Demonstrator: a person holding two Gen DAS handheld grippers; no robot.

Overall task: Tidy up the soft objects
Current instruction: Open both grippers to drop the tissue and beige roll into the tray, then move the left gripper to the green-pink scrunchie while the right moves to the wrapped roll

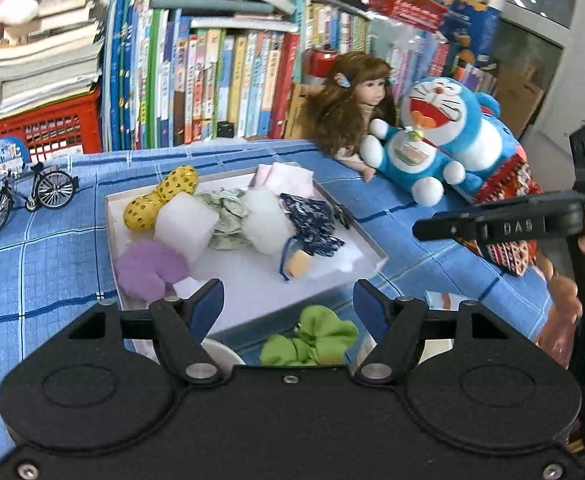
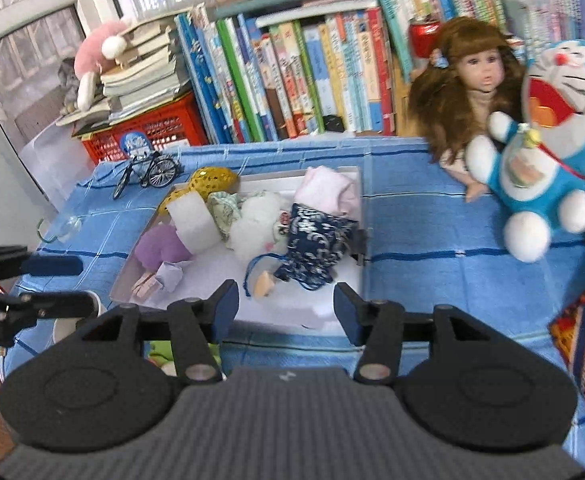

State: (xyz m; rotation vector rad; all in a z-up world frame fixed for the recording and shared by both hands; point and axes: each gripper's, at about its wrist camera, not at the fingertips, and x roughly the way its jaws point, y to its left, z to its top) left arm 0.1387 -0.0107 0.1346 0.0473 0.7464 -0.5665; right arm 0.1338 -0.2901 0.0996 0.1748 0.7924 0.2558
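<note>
Scrunchie (image 1: 312, 338), green and soft, lies on the blue checked cloth (image 1: 52, 248) right under the left gripper (image 1: 288, 300), just short of its spread fingers and outside the white tray (image 1: 372, 248). Tray sits straight ahead of both grippers, already loaded: yellow dotted peanut toy (image 1: 160, 200), white foam block (image 1: 186, 224), purple pad (image 1: 150, 268), crumpled green-print cloth (image 1: 228, 220), white fluff ball (image 1: 266, 220), pink folded cloth (image 1: 288, 178), dark blue drawstring pouch (image 1: 312, 224).

Step judged: most soft items are in, the scrunchie looks like the leftover piece. Next move probably calls for the left gripper to dip down, close on the scrunchie and carry it forward over the near tray wall into the bare near part of the tray.

Left gripper: fingers apart, holding nothing. Right gripper (image 2: 286, 306): fingers also apart, empty, hovering over the near tray edge.

Beyond the tray, to the right: brown-haired doll (image 1: 356, 108) and blue cat plush (image 1: 444, 136). To the left: toy bicycle (image 1: 28, 196), red crate (image 1: 40, 132). Books (image 1: 220, 80) behind.

View differences: the left wrist view shows the scrunchie clearly; in the right wrist view only a sliver of green shows behind the left finger. Right wrist view shows the left gripper from the side at far left, plus a white cup rim (image 2: 62, 324) and small paper bits (image 2: 172, 274) in the tray's near-left corner.
</note>
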